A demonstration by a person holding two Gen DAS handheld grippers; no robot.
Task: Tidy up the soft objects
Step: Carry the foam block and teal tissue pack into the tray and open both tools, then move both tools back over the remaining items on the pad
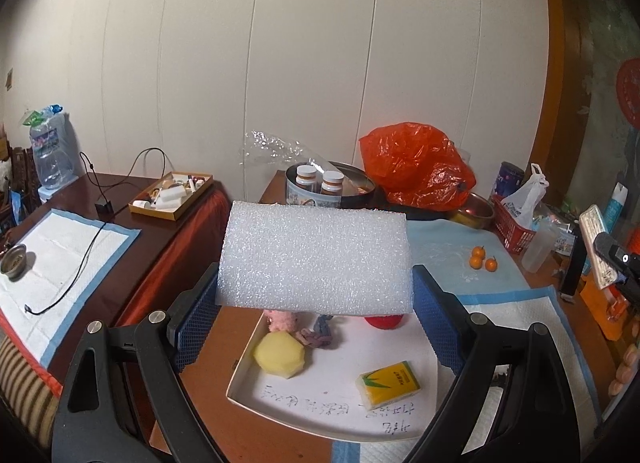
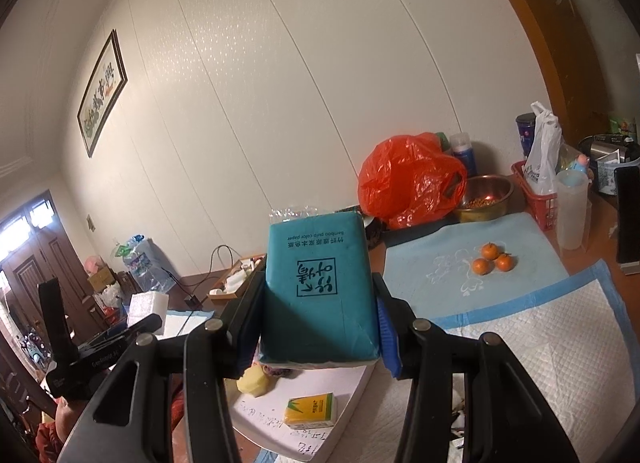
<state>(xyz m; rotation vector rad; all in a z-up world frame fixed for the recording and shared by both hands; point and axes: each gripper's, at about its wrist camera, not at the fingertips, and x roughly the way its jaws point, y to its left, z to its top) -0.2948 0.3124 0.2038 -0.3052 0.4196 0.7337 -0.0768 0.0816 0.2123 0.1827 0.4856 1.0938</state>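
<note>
Gripper on your left (image 1: 314, 327) is clamping the white foam block (image 1: 315, 257) by its side edges, jaws spread wide, carrying it above the white tray (image 1: 280, 409) where the yellow sponge (image 1: 279, 354) and yellow tissue pack (image 1: 389, 383) are already lying. Your right gripper (image 2: 318, 327) is squeezing the teal tissue pack (image 2: 320, 287) upright, also hanging over the tray, probably for dropping in.

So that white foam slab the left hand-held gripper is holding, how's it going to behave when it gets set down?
The white foam slab probably weighs very little: it stands out from the left hand-held gripper without sagging, so it seems fairly stiff. Its bubbly surface likely dents if squeezed. Being broad and light, it may slide or shift once released on the white tray.
</note>
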